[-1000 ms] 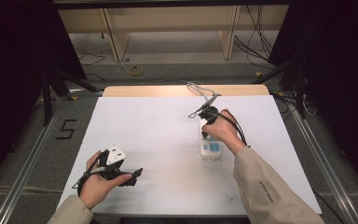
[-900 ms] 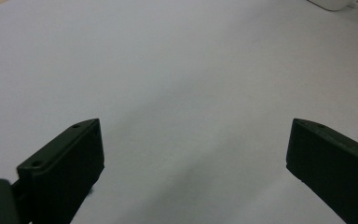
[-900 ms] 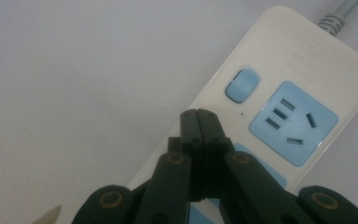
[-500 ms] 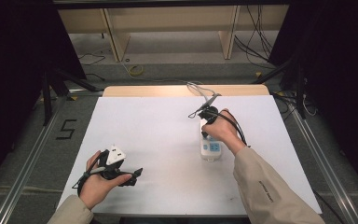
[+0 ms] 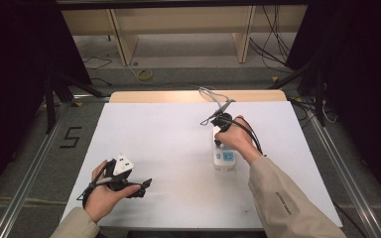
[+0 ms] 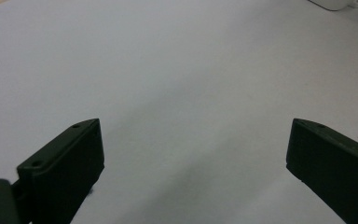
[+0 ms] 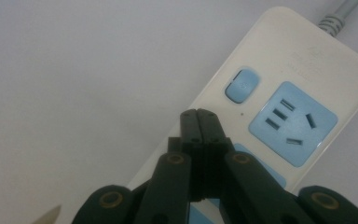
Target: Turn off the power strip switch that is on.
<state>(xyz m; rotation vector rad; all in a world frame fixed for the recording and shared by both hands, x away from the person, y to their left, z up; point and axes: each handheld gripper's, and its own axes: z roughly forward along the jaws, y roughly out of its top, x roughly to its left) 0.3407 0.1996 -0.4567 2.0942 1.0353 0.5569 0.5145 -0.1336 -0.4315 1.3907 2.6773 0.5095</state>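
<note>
since the right tool [image 7: 199,114] has its jaws pressed flat together w/ nothing between them, it reads as a poker rather than a grabber: the joined tips hang over the power strip [image 7: 279,107], just short of the pale blue switch button [image 7: 242,85], prob. lined up to press it. whether the tips touch the strip's face can't be told from the right gripper view. beside the button sits a blue socket panel [image 7: 292,122] w/ its slots empty, and the strip's grey cord [image 7: 335,16] leaves at the far end.

from the high view the right hand [image 5: 234,133] comes down on the strip [image 5: 224,158] from its far end, tool pointing back toward the person, cable [image 5: 213,96] trailing off toward the back of the desk [image 5: 163,129]. the strip lies flat on the white sheet, right of centre, long axis running roughly away from the person; lying flat w/ the button up makes sense for a straight downward push, and its own weight is all that holds it.

left tool [image 5: 141,186] rests near the front-left of the desk, well apart from the strip, jaws wide apart and holding nothing; in its own view the two black pads [image 6: 67,161] frame bare white surface, w/ a corner of the strip [image 6: 335,3] at the top edge. looks parked out of the way, though it could steady the strip if the push slides it.
</note>
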